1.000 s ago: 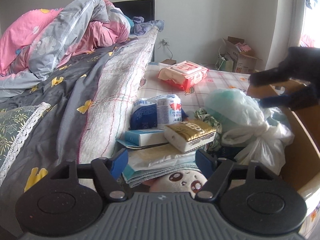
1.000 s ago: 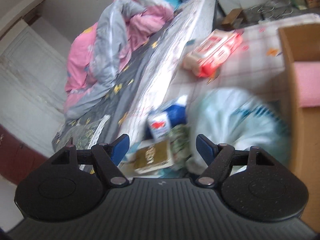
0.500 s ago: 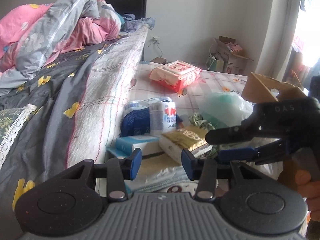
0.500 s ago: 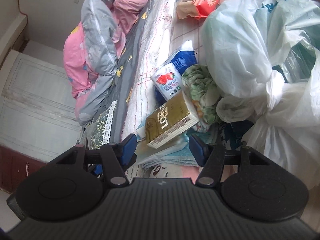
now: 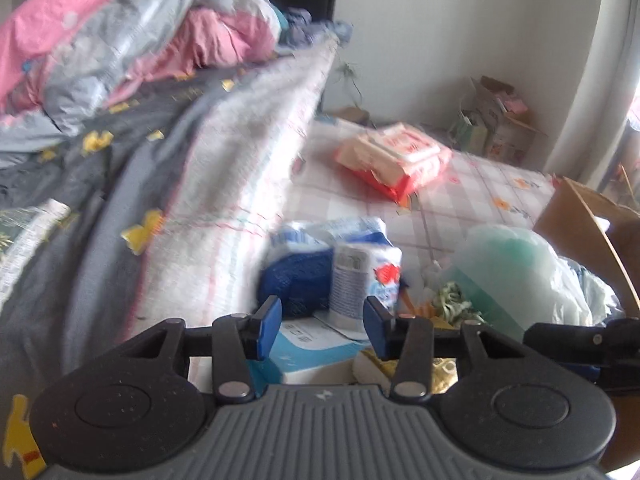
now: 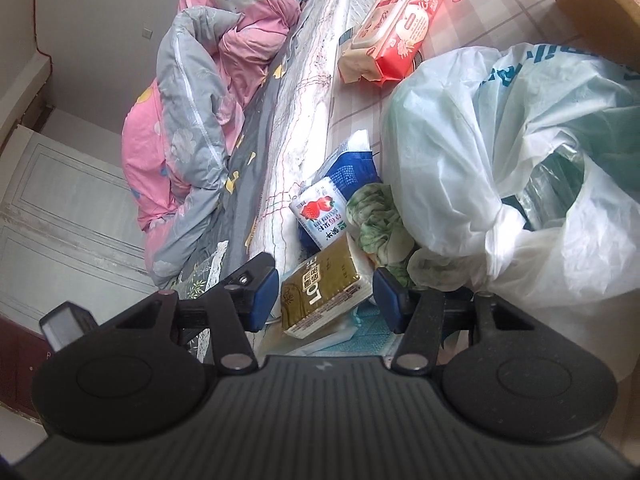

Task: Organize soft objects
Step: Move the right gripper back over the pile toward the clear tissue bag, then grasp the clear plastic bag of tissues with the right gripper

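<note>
Right gripper (image 6: 325, 294) hangs low over the pile on the checked mat beside the bed. Jaws roughly half open, having just narrowed; the gold-wrapped soft tissue pack (image 6: 320, 292) sits btwn the blue pads, but gaps show both sides, so nothing gripped yet.

Left gripper (image 5: 322, 326): jaws also partway open, just narrowed too, empty. It points at the white strawberry-print tissue pack (image 5: 362, 280) and the dark blue plastic-wrapped pack (image 5: 298, 280) behind it; neither touched. View is motion-blurred.

Handling, my read: gold pack looks light, squashy, w/ slick film wrap, so it likely deforms under pressure and could slip. Best hold is across the short sides, mid-length, pads square to the faces, not on a corner. It lies tilted on a pale blue flat pack (image 6: 340, 334), so it may slide when nudged.

Nearby: green-white crumpled cloth (image 6: 378, 220) just beside it, and the big knotted translucent white plastic bag (image 6: 500, 184), v. floppy; for that, take the knot. Red-and-cream wet-wipe pack (image 6: 394, 28) lies well apart. Brown cardboard box (image 5: 588, 220) at right is prob. the destination.
</note>
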Motion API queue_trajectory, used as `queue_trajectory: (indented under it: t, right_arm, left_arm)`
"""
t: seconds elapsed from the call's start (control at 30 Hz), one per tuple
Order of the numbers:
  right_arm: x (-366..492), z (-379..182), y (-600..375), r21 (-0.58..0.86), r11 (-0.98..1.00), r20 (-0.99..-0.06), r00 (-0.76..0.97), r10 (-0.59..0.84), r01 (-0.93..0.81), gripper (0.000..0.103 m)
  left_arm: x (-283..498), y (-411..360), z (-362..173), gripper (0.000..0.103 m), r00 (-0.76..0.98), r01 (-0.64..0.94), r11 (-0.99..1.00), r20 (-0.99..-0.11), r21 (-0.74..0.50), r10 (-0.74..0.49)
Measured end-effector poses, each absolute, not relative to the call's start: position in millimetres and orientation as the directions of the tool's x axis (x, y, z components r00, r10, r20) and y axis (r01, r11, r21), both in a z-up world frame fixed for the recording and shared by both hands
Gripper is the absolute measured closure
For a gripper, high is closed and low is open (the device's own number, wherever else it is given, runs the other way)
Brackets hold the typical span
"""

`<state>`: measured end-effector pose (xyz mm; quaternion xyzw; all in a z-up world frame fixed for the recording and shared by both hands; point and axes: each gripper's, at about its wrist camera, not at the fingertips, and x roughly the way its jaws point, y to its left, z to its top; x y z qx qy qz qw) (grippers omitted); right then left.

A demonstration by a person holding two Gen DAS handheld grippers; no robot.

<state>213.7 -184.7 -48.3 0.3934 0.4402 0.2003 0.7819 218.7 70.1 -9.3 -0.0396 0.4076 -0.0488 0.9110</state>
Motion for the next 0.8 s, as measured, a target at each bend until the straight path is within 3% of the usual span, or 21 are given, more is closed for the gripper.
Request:
queue_trajectory:
  t: [0.1,0.43,0.7,0.8]
  right_arm:
    - [213,-52,-187,0.796,0.603,-0.529,0.532,0.661,0.043,0.05]
    - [210,-53,-195,0.797,0.604,-0.524,0.537,0.661,0.035,0.05]
    - [218,-49,-181,0.8,0.6,-0.516,0.507,0.691,-0.004,0.05]
    - [222,-47,-169,0.82,0.572,-0.495,0.472,0.729,-0.026,0.05]
  left_arm:
    - [224,69,-17,0.057,0.6,0.094,0.972,-0.767,-0.214,-0.227]
    - [196,50,-22,0.055,0.491,0.219,0.912,-0.768,-0.348,-0.411]
    - [154,44,-25,0.055,0.457,0.302,0.872,-0.745,-0.385,-0.487]
    - [138,51,-17,0.055,0.499,0.308,0.892,-0.743,-0.33,-0.447]
